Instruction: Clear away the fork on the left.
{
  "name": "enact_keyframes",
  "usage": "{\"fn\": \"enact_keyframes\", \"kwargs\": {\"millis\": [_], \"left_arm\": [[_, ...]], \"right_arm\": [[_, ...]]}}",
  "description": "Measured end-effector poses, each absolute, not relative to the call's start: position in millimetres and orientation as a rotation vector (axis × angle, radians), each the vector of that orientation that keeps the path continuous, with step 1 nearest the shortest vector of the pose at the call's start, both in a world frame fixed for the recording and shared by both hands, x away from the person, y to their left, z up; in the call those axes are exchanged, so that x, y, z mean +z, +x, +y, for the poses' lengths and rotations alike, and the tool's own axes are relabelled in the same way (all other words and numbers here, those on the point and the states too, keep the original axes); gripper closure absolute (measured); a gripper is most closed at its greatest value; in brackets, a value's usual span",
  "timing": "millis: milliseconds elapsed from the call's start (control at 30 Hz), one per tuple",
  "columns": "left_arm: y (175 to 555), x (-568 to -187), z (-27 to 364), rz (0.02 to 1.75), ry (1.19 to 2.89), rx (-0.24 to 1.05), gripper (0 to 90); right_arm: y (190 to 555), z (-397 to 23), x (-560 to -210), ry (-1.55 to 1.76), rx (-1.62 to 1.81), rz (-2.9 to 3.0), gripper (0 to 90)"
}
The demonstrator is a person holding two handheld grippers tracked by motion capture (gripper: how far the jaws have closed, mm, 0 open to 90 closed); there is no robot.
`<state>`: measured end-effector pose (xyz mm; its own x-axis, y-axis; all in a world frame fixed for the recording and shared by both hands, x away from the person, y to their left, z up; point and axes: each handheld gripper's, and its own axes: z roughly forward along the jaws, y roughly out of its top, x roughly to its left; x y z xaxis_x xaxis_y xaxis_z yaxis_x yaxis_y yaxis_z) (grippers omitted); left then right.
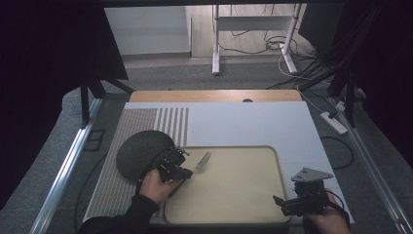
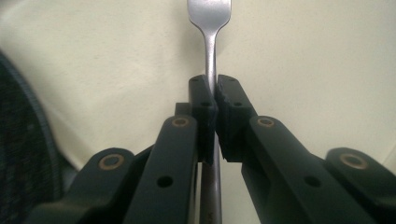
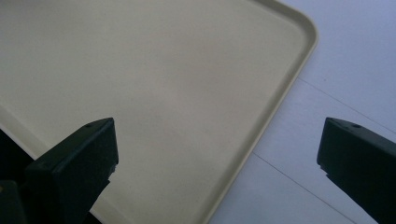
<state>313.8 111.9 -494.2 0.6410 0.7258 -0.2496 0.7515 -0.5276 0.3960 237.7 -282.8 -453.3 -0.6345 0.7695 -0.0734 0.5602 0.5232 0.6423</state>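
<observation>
Holding a shiny metal fork (image 2: pixel 209 28) by its thin neck, my left gripper (image 2: pixel 215 93) has its two black jaws squeezed tight on it. The fork's prongs point away from me, out past the jaw tips, and its handle runs back down between the jaws. In the high view the fork (image 1: pixel 202 161) sits over the far left corner of the tan tray (image 1: pixel 234 195), with its prongs aimed toward the far edge. My left gripper (image 1: pixel 187 170) is just at the tray's left edge, and my left hand (image 1: pixel 157 186) is wrapped around it from behind.

A round dark mat (image 1: pixel 141 153) with a woven look lies just left of the tray, right beside my left gripper. I can see its dark curved edge (image 2: pixel 28 140) in the left gripper view too.

My right gripper (image 1: pixel 280 202) is over the tray's near right corner, well apart from the fork. Its jaws are spread wide with nothing between them. In the right gripper view I see the bare tray (image 3: pixel 187 93), its rounded corner, and the pale tabletop (image 3: pixel 327 70) beside it.

The tray rests on a big white board (image 1: pixel 243 122) that has a dotted strip (image 1: pixel 117 161) down its left side.
</observation>
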Motion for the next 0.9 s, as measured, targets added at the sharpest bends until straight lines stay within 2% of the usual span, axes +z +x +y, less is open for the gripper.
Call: {"fn": "enact_keyframes", "kwargs": {"millis": [367,500,600,667,800,900], "left_arm": [[309.4,-507.8,105.3,1.162,2.438,-0.094,83.5],[307.7,-495.6,106.4,1.112,2.389,-0.015,77.4],[306.6,-492.5,104.4,1.059,2.381,-0.024,83.4],[307.4,-500.0,96.3,1.029,2.429,-0.086,88.6],[313.0,-509.0,97.9,1.083,2.447,-0.132,88.8],[315.7,-507.6,105.6,1.133,2.454,-0.082,88.8]], "right_arm": [[237.5,-282.7,-453.2,1.098,0.836,2.42,0.0],[237.4,-282.4,-453.4,1.096,0.836,2.42,0.0],[237.6,-282.3,-453.5,1.095,0.834,2.421,0.0],[237.6,-282.1,-453.5,1.093,0.833,2.423,0.0],[237.3,-282.1,-453.4,1.092,0.833,2.421,0.0],[237.4,-282.0,-453.5,1.09,0.832,2.422,0.0]]}}
